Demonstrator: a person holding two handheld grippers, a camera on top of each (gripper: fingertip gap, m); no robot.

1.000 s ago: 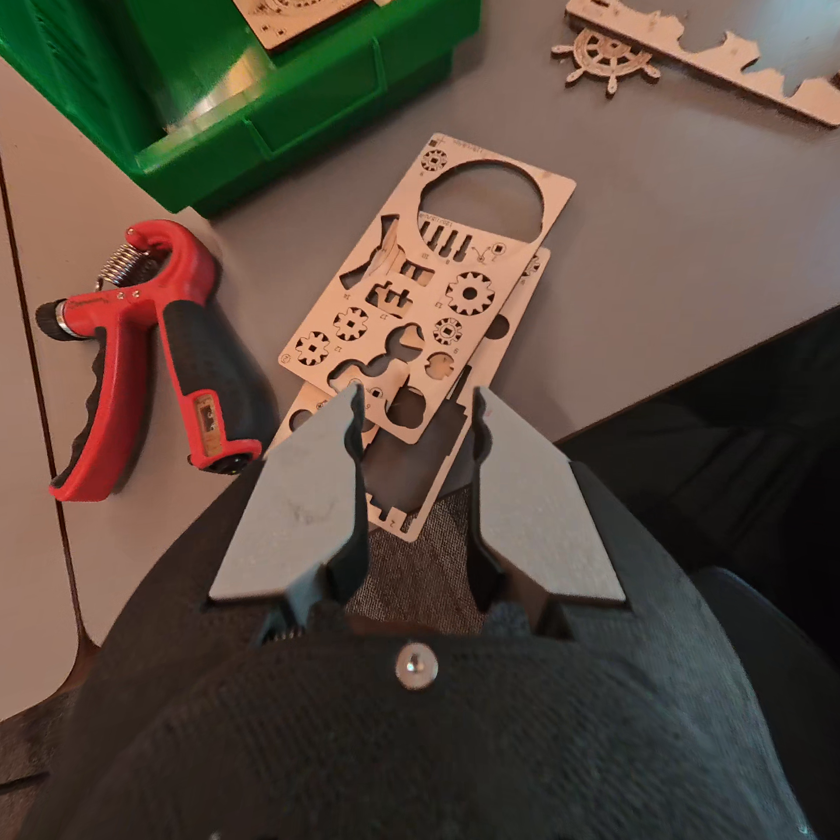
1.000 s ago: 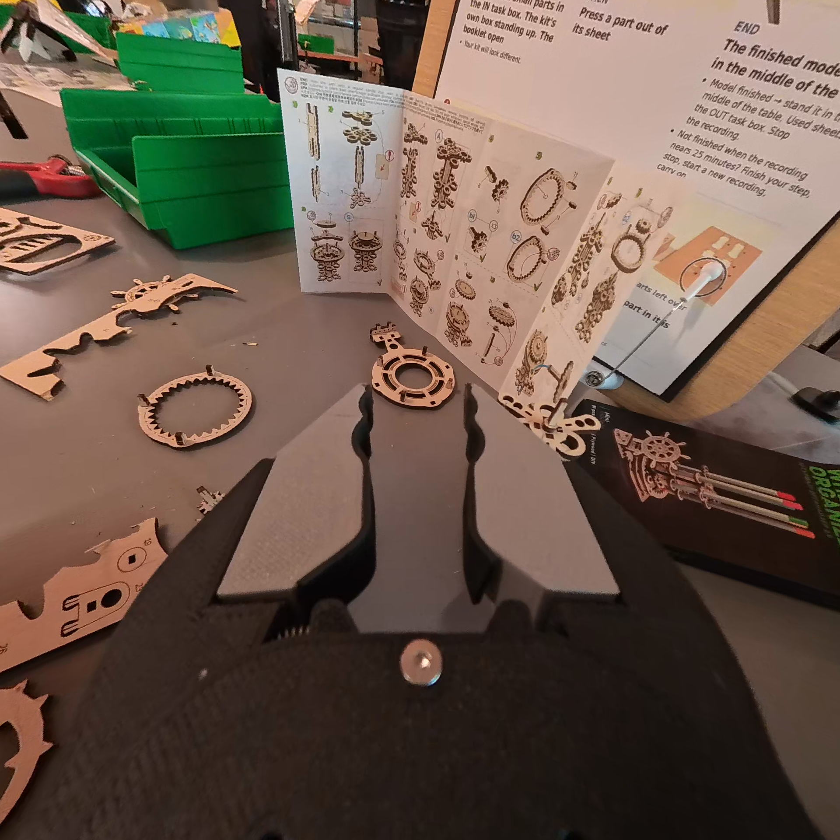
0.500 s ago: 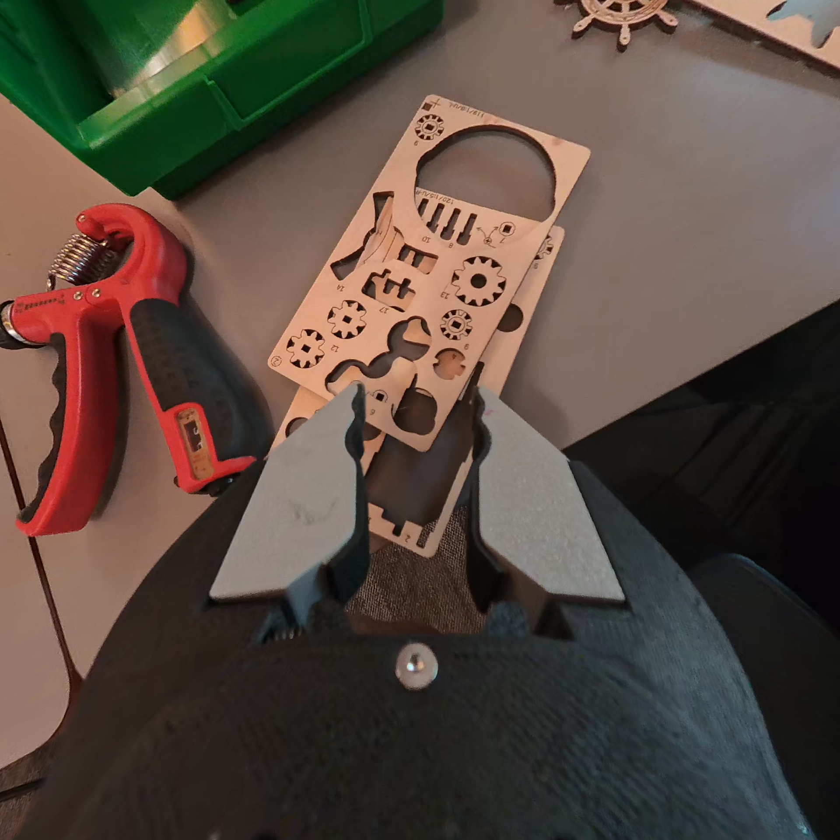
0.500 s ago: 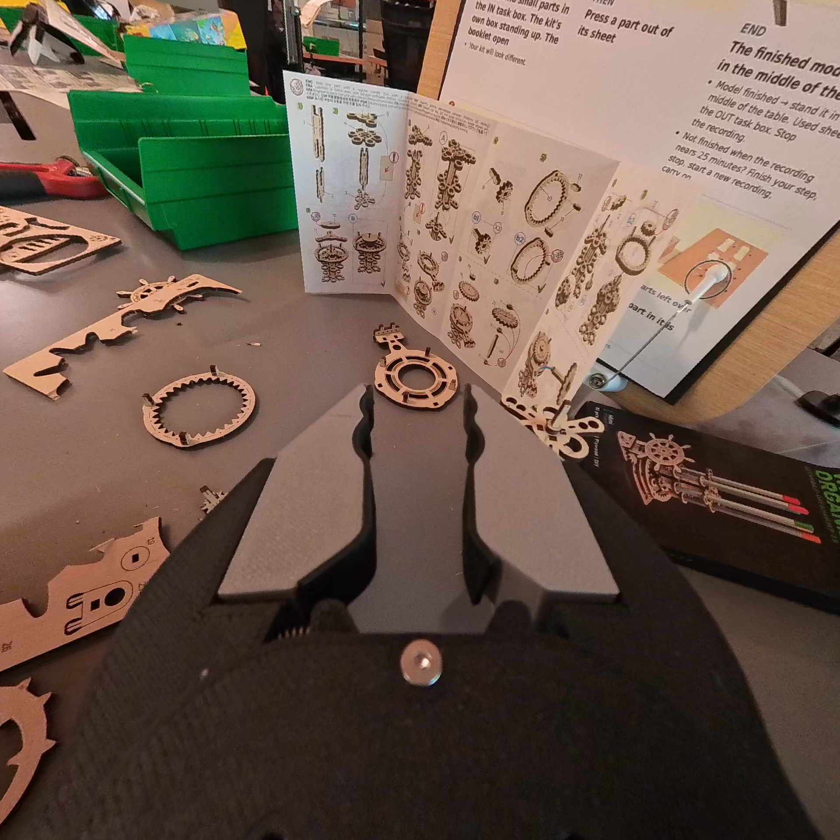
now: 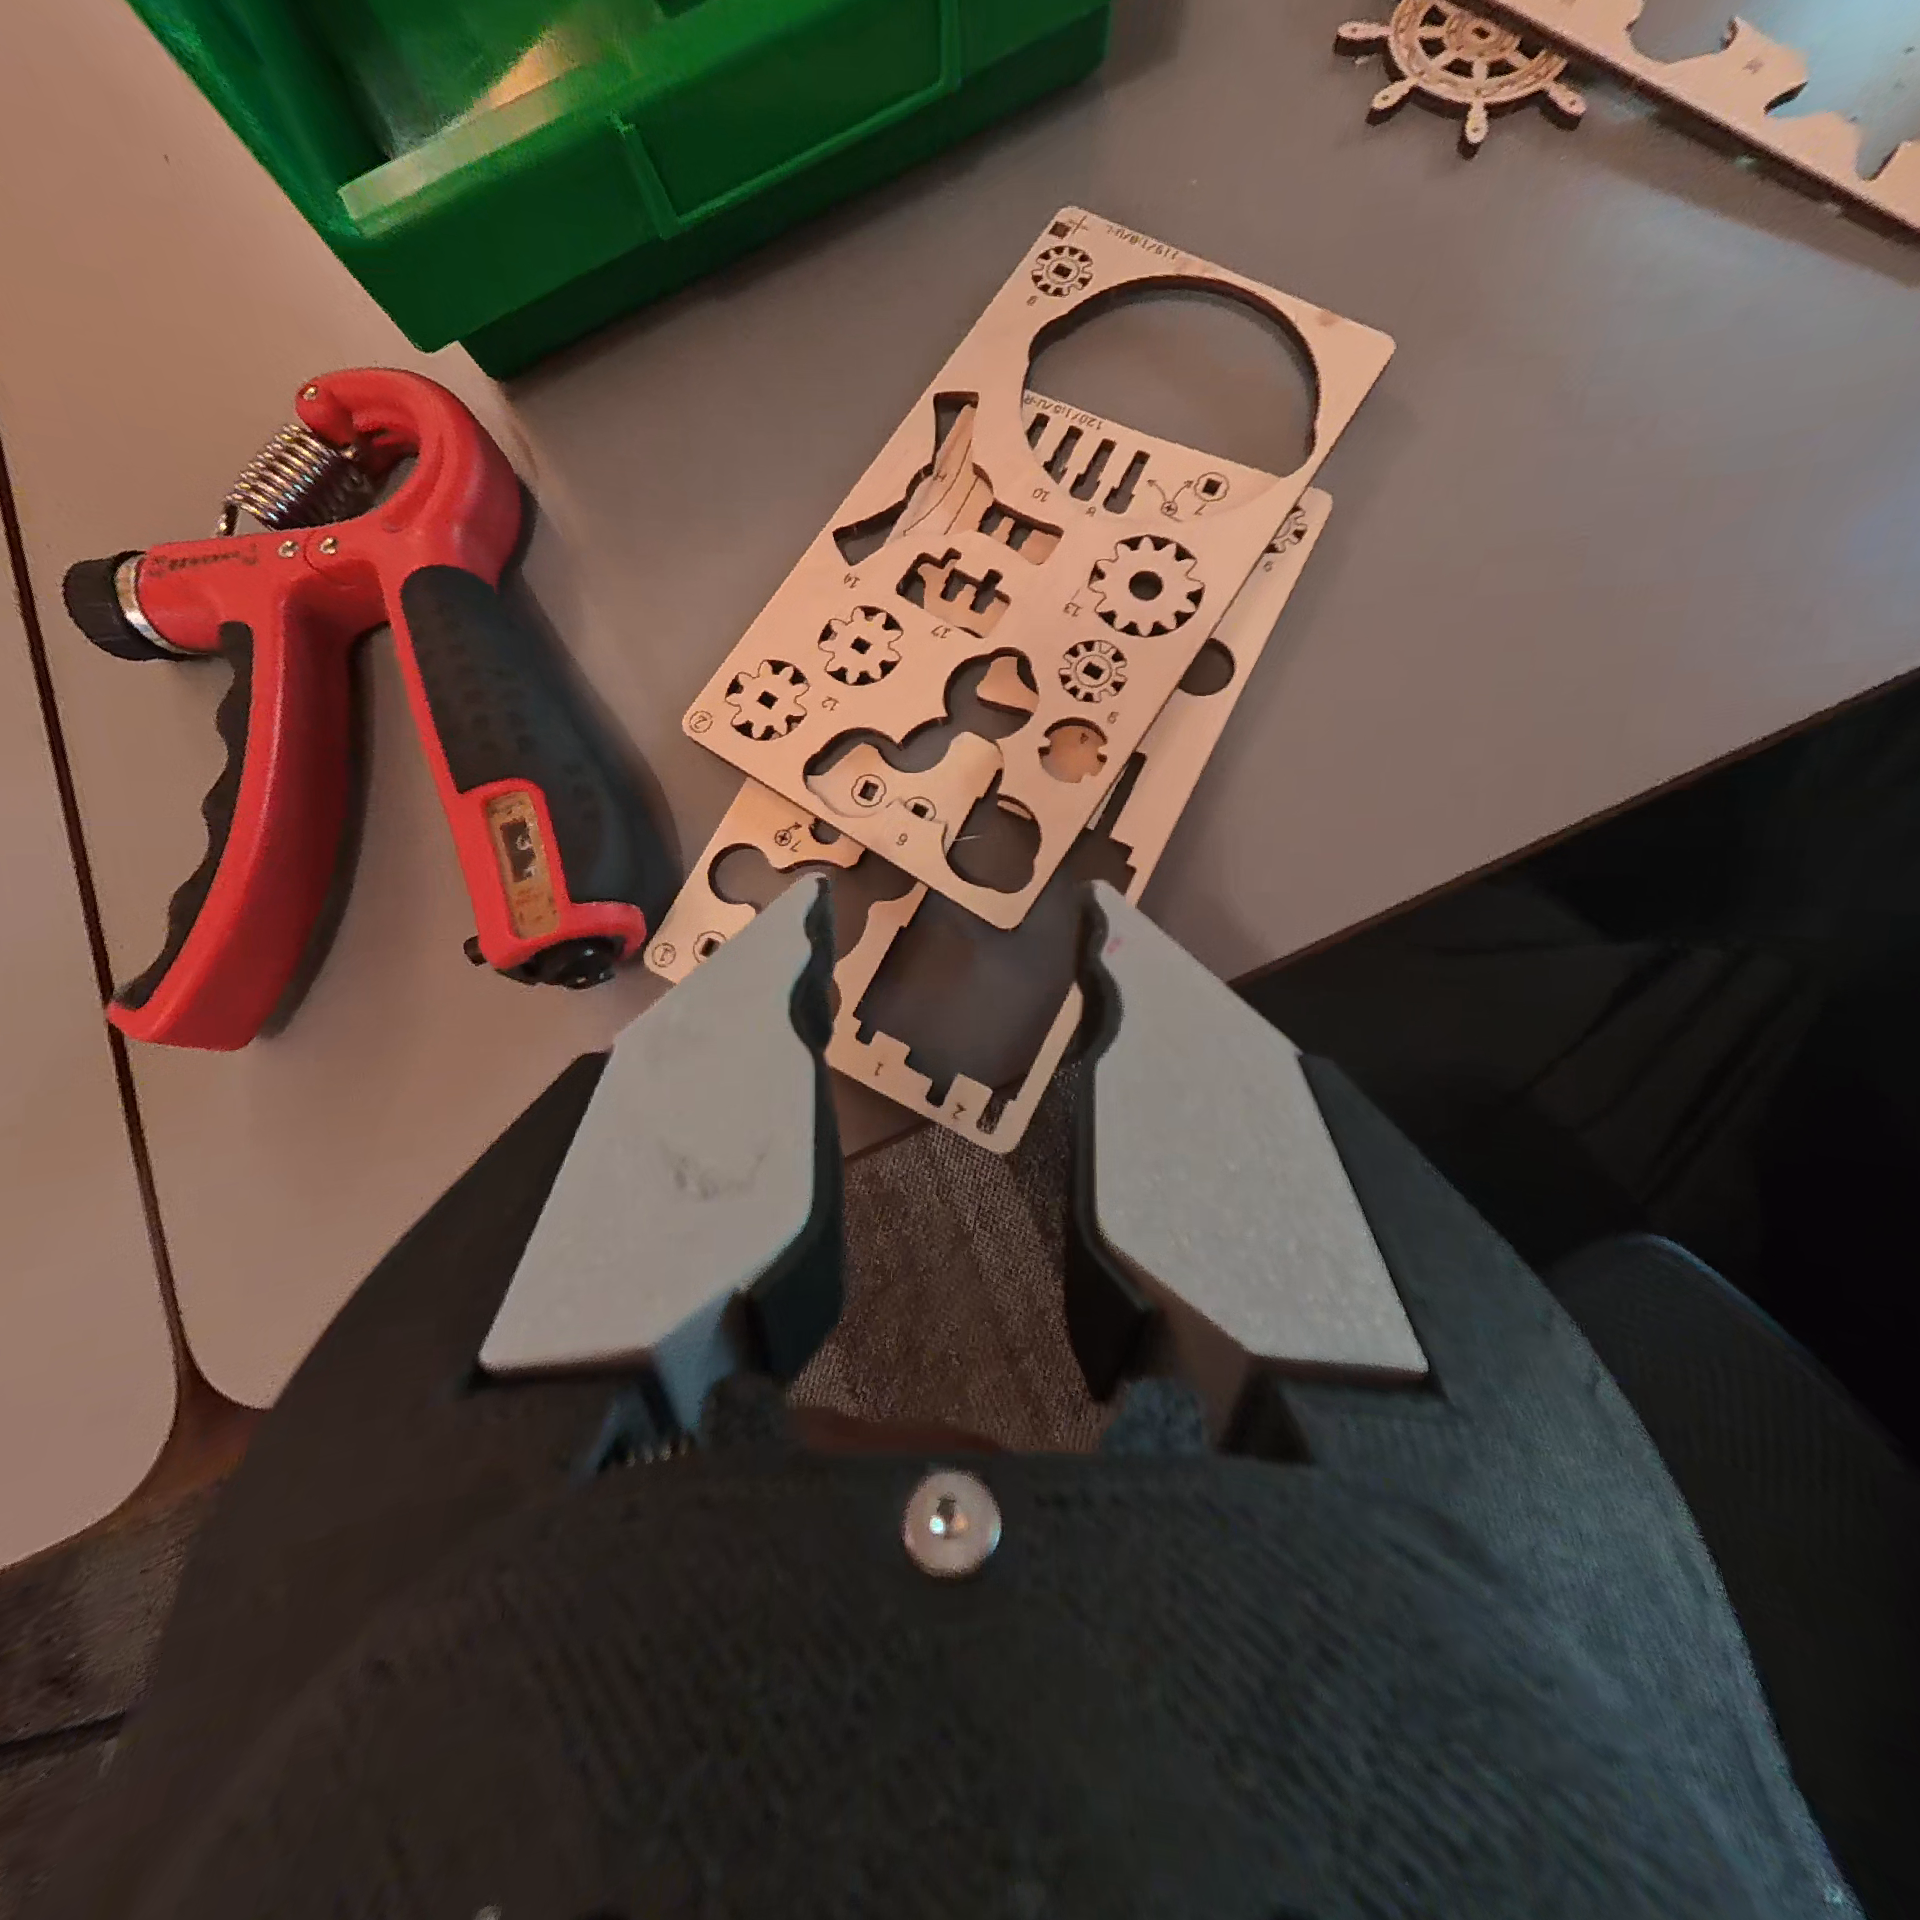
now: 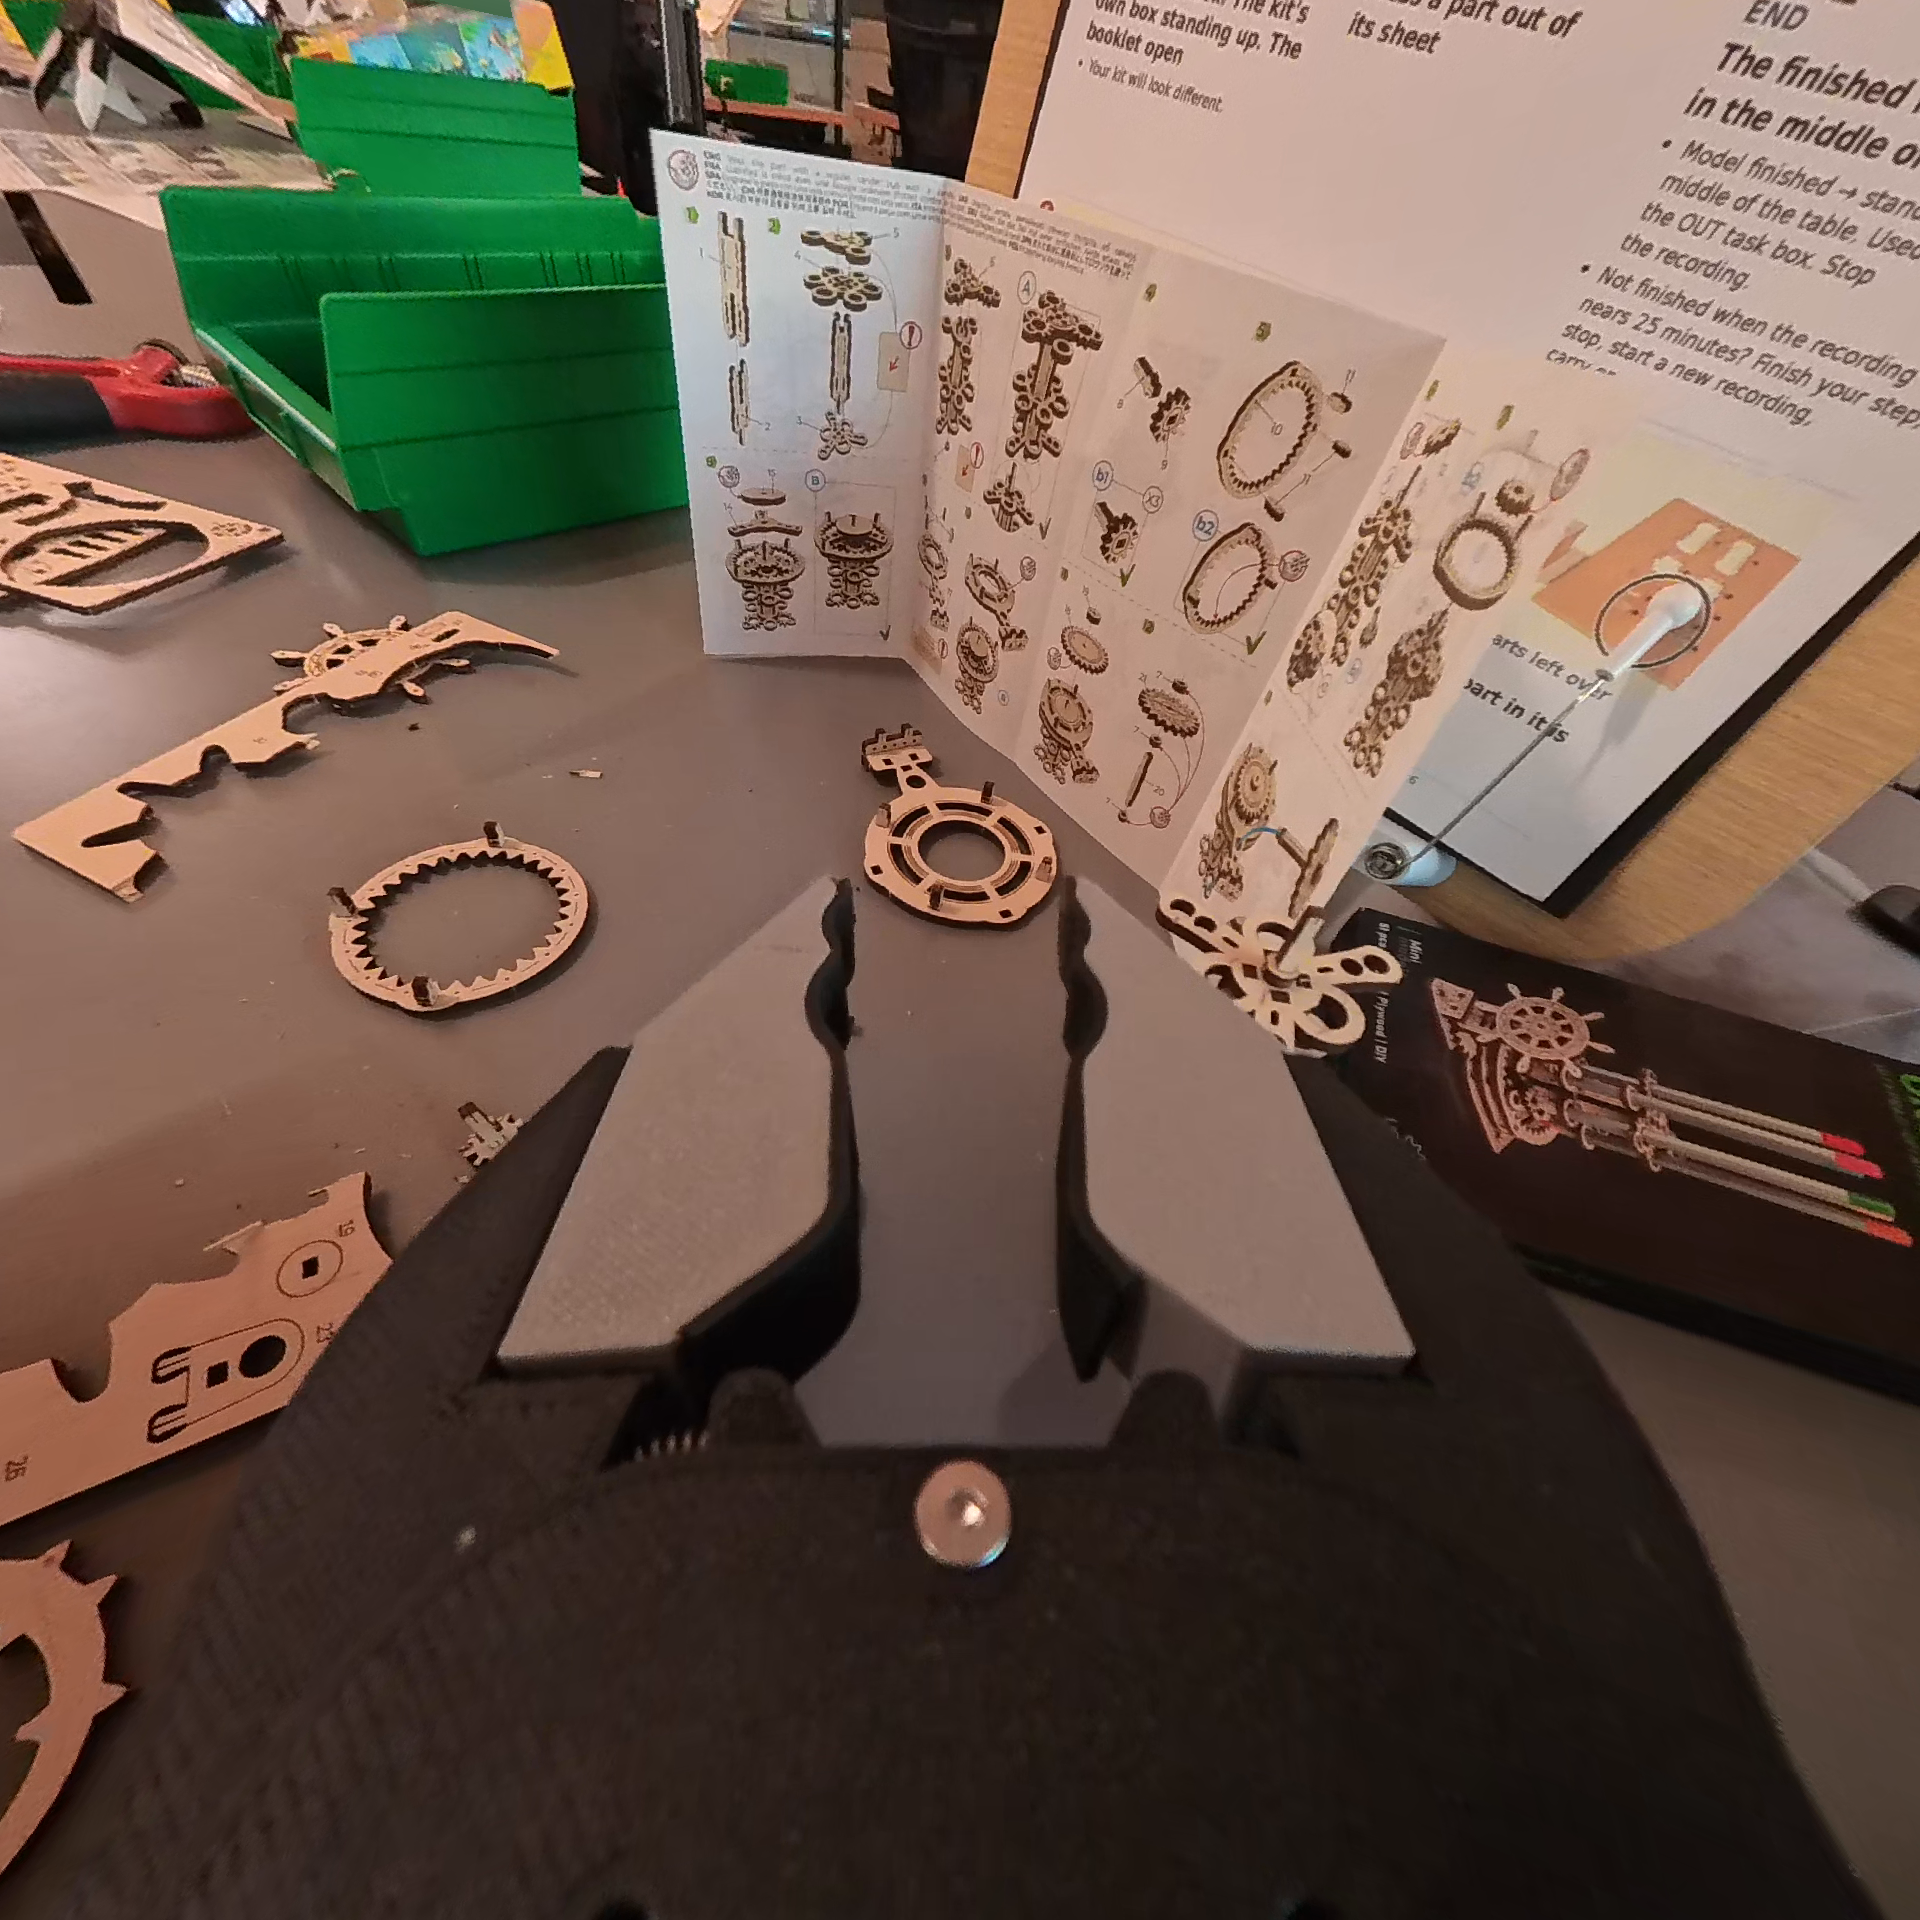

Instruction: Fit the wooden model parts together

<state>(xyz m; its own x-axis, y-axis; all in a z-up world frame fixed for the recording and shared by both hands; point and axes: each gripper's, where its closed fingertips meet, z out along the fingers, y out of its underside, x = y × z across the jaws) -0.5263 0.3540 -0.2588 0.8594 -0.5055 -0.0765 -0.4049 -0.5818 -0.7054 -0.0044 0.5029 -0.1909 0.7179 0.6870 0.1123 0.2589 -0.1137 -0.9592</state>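
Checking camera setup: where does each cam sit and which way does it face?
Left wrist view: on the left gripper, angled down at stacked part sheets by the table edge; its open fingers show.
Right wrist view: on the right gripper, low, facing the open booklet; open fingers show.
Shared: red hand-grip tool, green bin.

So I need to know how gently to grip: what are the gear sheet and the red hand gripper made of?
Gear sheet: thin pale plywood, matte, with dark, seemingly laser-cut edges. Hand gripper: glossy red plastic, probably black rubber grips, a bare metal spring.
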